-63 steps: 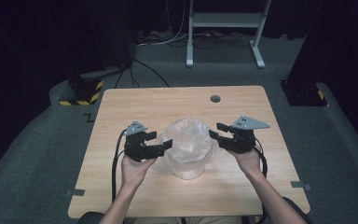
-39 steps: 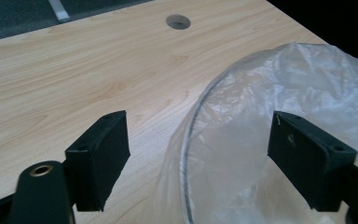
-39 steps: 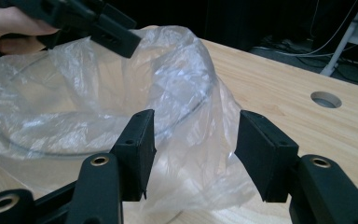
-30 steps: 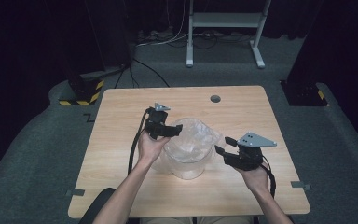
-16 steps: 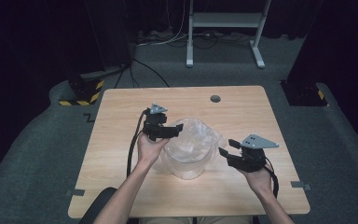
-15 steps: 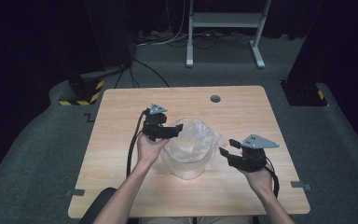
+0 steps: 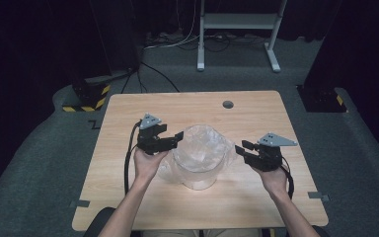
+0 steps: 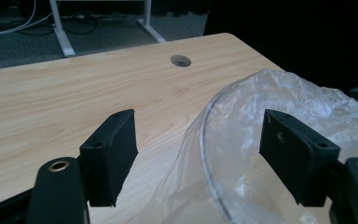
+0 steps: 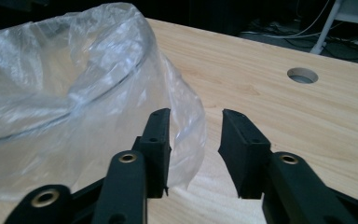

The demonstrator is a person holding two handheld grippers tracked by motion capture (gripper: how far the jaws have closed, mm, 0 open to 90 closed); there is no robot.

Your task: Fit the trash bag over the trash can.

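My right fingers (image 9: 193, 154) have just been narrowing — nothing sits between them, and the loose edge of the clear plastic bag (image 7: 202, 148) hangs just beside the left one, at about ten o'clock. My left fingers (image 8: 198, 158) stand spread wide, straddling the rim of the clear bowl (image 8: 209, 140) and its bag without pressing on either. The bag lines the bowl, which sits mid-surface between my two hands. Farther off, at twelve o'clock, a round hole (image 7: 228, 104) pierces the wooden surface (image 7: 143, 103) — beyond it, a white stand (image 7: 237, 22) on the floor.
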